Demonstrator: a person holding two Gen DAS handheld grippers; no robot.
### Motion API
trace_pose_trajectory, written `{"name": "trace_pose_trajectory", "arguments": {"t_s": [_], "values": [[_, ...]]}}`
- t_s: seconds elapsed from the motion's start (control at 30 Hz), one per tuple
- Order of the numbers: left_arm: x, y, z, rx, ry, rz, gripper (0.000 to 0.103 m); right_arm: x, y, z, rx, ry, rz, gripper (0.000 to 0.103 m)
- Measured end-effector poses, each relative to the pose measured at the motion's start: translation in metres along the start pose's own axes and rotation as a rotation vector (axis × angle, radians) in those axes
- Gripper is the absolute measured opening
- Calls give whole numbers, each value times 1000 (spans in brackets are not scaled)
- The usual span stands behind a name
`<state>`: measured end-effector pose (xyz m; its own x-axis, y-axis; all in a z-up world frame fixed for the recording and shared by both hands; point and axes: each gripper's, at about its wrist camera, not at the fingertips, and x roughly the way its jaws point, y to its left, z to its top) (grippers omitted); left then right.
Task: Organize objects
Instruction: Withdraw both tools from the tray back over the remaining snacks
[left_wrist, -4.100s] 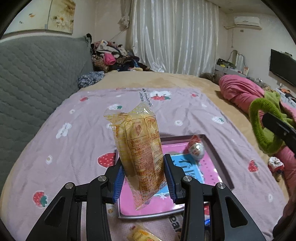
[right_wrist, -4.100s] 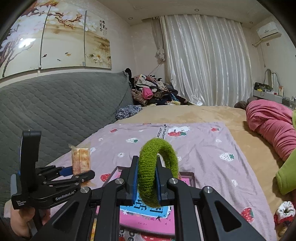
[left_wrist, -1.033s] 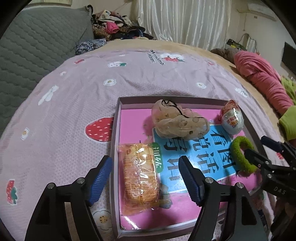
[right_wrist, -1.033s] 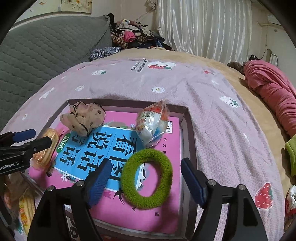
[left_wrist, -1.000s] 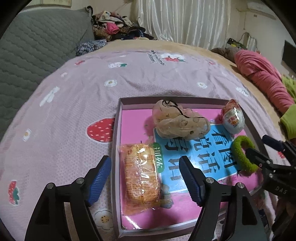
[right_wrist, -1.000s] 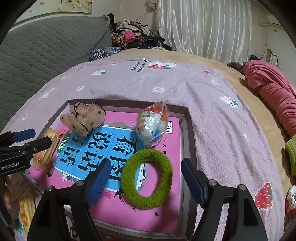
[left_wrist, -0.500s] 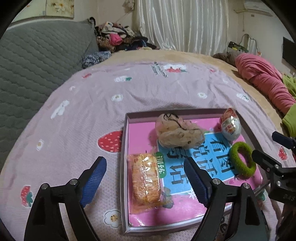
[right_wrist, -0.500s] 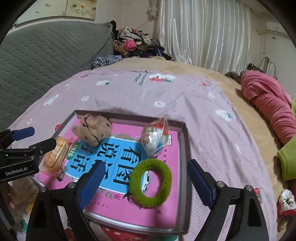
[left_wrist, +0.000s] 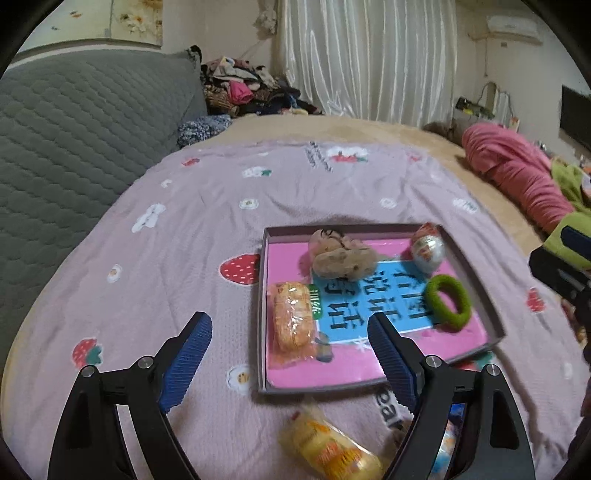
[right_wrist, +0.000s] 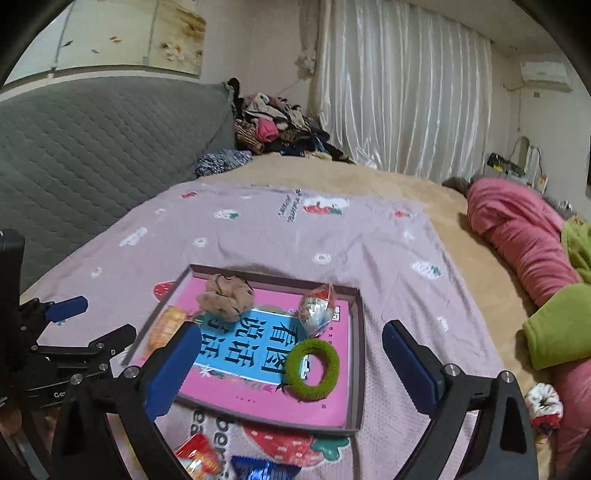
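Observation:
A shallow tray with a pink floor lies on the strawberry-print blanket. In it lie an orange snack packet, a beige scrunchie, a foil-wrapped egg and a green hair ring. My left gripper hovers open above the tray's near left corner, holding nothing. My right gripper hangs above the tray's near side. Its jaws are opening, and the ring lies free on the tray floor below them.
A yellow snack packet, a red packet and a blue packet lie on the blanket in front of the tray. A rolled pink quilt and a green garment lie to the right. The grey headboard rises on the left.
Both grippers have risen and drawn back from the tray, their jaws spread wider. The snack packet and green ring, held four seconds ago, lie loose in the tray.

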<state>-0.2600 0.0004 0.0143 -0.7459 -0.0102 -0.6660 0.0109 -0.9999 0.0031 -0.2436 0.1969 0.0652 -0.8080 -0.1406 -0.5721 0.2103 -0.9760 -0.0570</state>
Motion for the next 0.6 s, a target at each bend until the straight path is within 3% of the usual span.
{"name": "trace_pose_trajectory", "arguments": {"t_s": [0.6], "values": [[-142,-11,1,31,-64,38,87,-135,19,12,-39,-70,-29,101]]}}
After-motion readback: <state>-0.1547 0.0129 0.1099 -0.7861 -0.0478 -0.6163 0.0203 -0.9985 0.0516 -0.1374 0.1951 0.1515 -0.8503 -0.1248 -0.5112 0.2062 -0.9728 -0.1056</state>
